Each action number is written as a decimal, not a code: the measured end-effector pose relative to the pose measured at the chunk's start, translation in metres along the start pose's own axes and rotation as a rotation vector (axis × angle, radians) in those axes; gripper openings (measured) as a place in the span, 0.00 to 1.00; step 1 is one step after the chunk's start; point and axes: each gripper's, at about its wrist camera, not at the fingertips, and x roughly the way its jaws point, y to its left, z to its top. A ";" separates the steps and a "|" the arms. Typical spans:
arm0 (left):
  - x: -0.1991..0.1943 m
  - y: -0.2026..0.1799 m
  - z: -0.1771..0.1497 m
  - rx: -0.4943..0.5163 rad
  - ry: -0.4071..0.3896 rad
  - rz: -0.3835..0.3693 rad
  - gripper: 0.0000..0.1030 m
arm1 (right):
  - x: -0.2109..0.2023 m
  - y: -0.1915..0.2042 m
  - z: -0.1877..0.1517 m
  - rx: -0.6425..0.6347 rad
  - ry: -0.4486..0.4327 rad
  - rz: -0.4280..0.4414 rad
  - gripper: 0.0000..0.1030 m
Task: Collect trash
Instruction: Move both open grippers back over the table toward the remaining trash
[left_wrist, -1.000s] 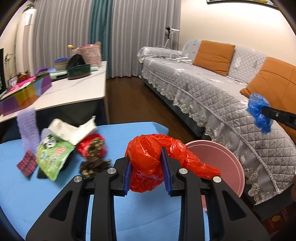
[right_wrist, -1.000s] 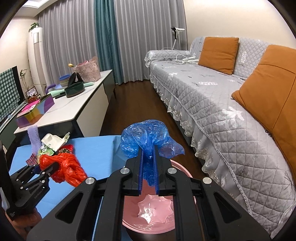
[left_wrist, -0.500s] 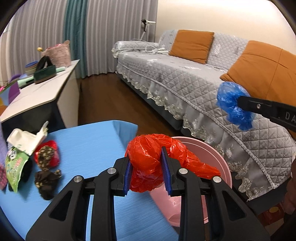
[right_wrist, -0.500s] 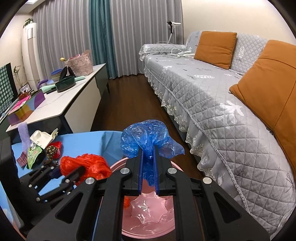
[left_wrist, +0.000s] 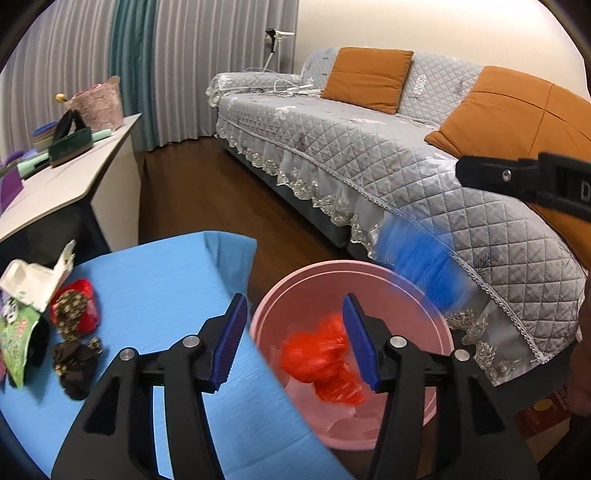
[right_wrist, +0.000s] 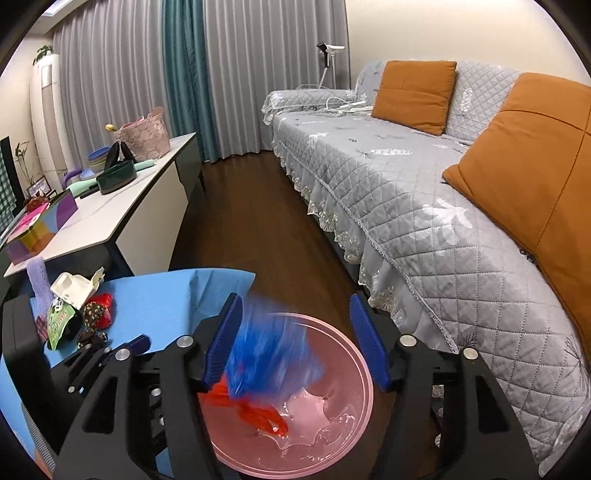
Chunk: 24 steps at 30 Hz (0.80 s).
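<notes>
Wrappers (left_wrist: 48, 295) wait at the tabletop's (left_wrist: 162, 280) left edge; left gripper (left_wrist: 295, 343) opening, red bag (left_wrist: 321, 365) dropping free into the pink bin (left_wrist: 439, 332); right gripper (right_wrist: 299, 339) opening too, blue bag (right_wrist: 273, 358) tumbling, light enough, I'd say, to catch the rim and spill

Red plastic bag (left_wrist: 321, 363), crumpled, is showing motion blur inside the pink bin (left_wrist: 439, 325), low against its inner wall. Blue plastic bag (right_wrist: 269, 354), also crumpled and streaked with blur, is hanging in the air above the bin's rim, over the red one. Remaining trash is lying on the blue table cover (left_wrist: 159, 280): a white torn carton (left_wrist: 33, 280), a green snack wrapper (left_wrist: 16, 332), a red patterned wrapper (left_wrist: 75, 308) and a dark crumpled scrap (left_wrist: 75, 363), clustered together.
</notes>
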 end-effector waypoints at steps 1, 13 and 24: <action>-0.004 0.004 0.000 -0.009 -0.001 0.002 0.52 | -0.002 0.001 0.001 0.008 -0.004 0.001 0.61; -0.099 0.049 -0.003 -0.042 -0.081 0.072 0.52 | -0.039 0.037 0.008 0.013 -0.076 0.070 0.64; -0.175 0.106 -0.003 -0.099 -0.113 0.126 0.52 | -0.082 0.083 0.012 -0.042 -0.205 0.129 0.64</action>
